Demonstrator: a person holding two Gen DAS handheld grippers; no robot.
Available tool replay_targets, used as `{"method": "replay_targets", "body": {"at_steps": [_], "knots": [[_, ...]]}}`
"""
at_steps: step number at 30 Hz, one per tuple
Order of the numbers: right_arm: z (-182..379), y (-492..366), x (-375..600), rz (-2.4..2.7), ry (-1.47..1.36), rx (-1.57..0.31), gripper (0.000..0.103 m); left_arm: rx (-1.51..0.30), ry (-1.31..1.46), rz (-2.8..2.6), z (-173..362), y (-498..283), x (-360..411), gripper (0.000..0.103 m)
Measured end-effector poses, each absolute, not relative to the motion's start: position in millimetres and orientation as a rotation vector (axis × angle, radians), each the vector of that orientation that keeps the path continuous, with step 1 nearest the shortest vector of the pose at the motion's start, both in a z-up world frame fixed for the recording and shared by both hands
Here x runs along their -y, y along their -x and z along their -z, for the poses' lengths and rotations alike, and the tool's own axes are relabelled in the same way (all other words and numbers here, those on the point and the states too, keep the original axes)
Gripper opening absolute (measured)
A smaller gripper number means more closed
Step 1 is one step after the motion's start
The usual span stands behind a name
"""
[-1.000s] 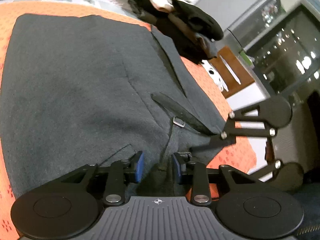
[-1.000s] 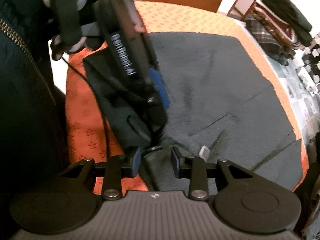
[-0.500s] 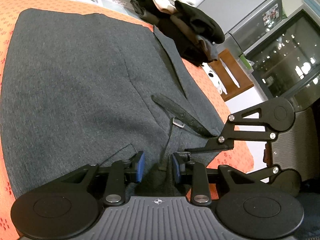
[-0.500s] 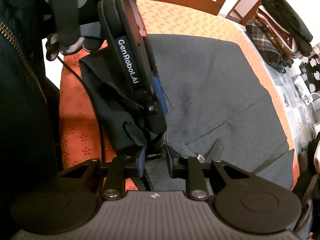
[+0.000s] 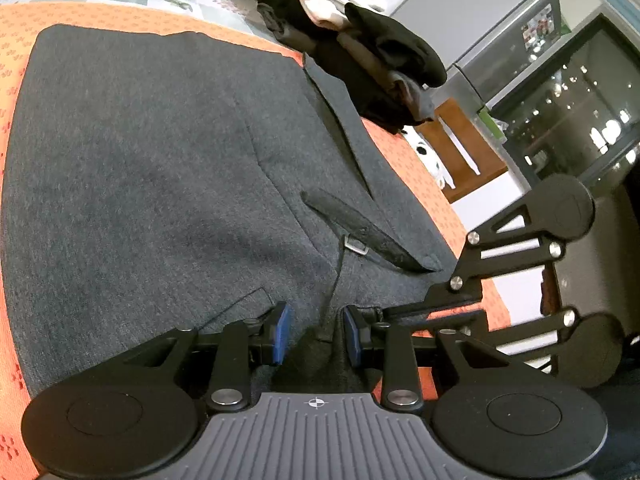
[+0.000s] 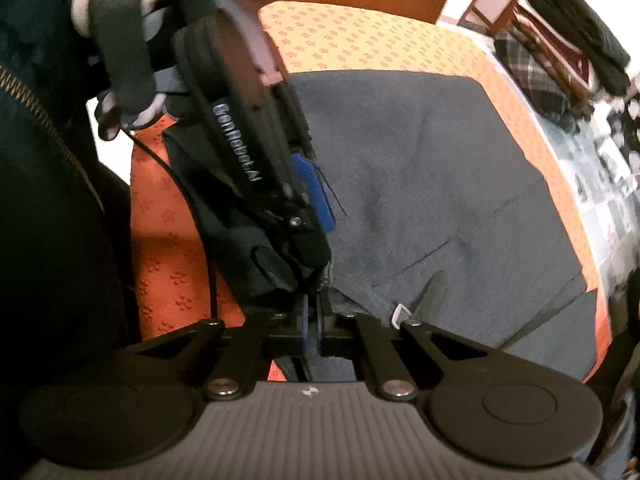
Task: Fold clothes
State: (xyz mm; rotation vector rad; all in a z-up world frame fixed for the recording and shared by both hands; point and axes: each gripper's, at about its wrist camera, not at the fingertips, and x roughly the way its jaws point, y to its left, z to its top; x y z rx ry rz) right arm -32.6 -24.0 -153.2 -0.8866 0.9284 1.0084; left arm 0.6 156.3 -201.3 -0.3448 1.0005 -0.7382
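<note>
While trousers (image 5: 160, 184) lie flat, right gripper (image 6: 311, 318) pinches waistband.

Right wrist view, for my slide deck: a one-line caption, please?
Right gripper shut on the grey trousers at their waistband, left gripper alongside, on the orange tablecloth.

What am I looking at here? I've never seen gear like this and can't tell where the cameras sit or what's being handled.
A person holds two handheld grippers, each with a fisheye camera looking along its fingers. The left view shows the left gripper, open, its blue pads either side of a fold in the dark grey garment. The right view shows the right gripper, shut on the garment's edge. The garment lies spread on an orange tablecloth. A pile of clothes sits behind it.
</note>
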Motion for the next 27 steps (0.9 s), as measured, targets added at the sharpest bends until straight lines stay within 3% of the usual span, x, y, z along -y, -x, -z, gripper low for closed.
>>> {"method": "replay_targets", "body": {"at_steps": [4,9,17,27], "knots": [[153.0,24.3,29.7,-1.007,0.840,-0.948,0.002,-0.987,0.322,0.752,198.8,2.9,-155.4,0.037],[158.3,21.1,34.2,-1.027,0.827,-0.953,0.002,-0.958,0.249,0.825,188.8,21.8,-151.1,0.058],[161.8,20.5,39.6,-1.109,0.861,-0.958,0.002,-0.858,0.359,0.773,169.9,28.1,-172.2,0.058],[161.0,15.2,44.1,-1.180,0.891,-0.944,0.002,-0.945,0.137,0.844,187.9,13.4,-128.2,0.058]]}}
